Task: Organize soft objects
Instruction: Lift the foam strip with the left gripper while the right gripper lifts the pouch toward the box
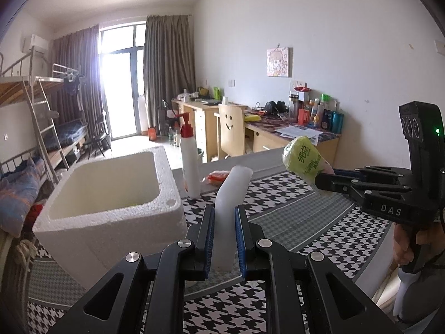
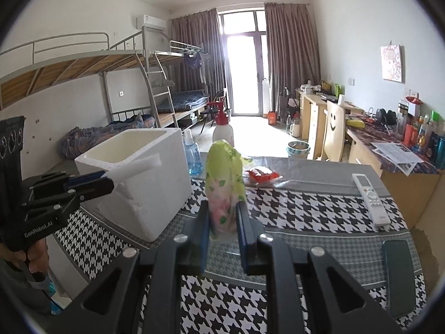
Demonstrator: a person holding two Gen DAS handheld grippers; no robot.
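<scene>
Left tongs (image 1: 224,231) pinch a white foam strip (image 1: 232,192); right tongs (image 2: 222,222) clamp a green tissue pack (image 2: 225,172), both held above the counter (image 2: 306,203) beside the foam box (image 2: 133,178). Either soft piece could slip out or snag the rim

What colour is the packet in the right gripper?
Light green, pink-flowered packet; right wrist view shows it best.

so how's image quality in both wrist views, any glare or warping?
Left wrist: window blown out, glare spilling over the curtains; foam strip sharp. Right wrist: balcony door overexposed, tissue pack slightly soft. Both: strong fisheye bending, dark vignette corners.
</scene>
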